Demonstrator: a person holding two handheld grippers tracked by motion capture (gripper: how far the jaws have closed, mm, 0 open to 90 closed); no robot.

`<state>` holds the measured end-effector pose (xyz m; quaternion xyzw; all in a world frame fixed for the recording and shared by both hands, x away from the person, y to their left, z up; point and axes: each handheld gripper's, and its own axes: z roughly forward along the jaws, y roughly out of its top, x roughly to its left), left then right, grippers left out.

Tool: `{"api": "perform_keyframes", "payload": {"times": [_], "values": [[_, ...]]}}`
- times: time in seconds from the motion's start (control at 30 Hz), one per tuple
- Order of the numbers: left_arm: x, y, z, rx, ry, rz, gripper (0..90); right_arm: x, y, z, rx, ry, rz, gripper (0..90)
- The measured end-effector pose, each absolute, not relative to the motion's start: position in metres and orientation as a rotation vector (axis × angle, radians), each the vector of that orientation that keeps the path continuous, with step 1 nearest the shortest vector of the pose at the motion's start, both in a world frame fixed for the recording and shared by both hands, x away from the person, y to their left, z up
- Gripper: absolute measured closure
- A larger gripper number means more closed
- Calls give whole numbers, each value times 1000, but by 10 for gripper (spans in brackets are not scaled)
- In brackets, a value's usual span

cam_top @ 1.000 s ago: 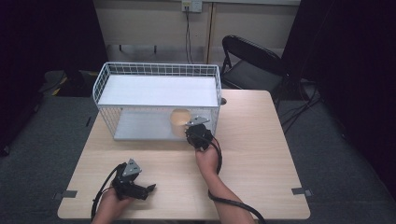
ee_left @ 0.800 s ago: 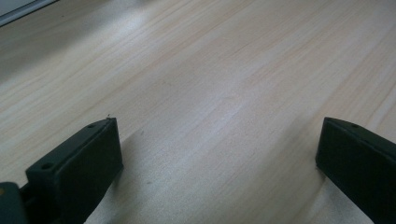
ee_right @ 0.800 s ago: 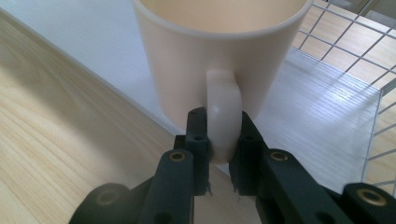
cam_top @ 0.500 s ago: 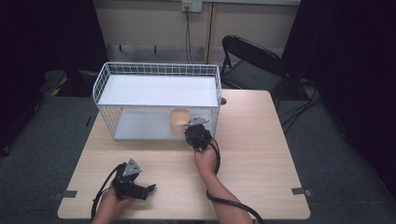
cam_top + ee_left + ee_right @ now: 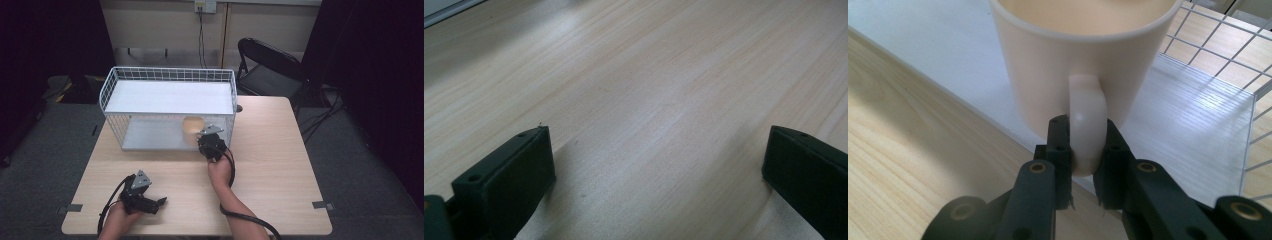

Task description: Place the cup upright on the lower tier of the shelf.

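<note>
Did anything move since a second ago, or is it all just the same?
Nothing visibly changed. The right tongs stay shut on the handle of the cream mug, which sits on the lower shelf of the white wire rack. The left tongs stay open, resting low over the wooden table, holding nothing.

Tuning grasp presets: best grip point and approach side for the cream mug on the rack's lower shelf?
Grip the handle, coming level from the open front of the wire rack. The mug stands upright on the lower shelf with its handle facing out toward the table, narrow enough to pinch from both sides. The right gripper is already shut on it that way.
</note>
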<state>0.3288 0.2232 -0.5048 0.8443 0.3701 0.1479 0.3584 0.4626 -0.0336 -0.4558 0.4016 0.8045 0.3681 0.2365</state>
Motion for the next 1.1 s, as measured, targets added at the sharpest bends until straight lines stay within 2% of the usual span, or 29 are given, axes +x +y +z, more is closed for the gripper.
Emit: {"api": "perform_keyframes", "payload": {"times": [1.1], "values": [[329,223,-505,2178,954,382,0,471,-28,-457,1156,2168,1012,798]]}}
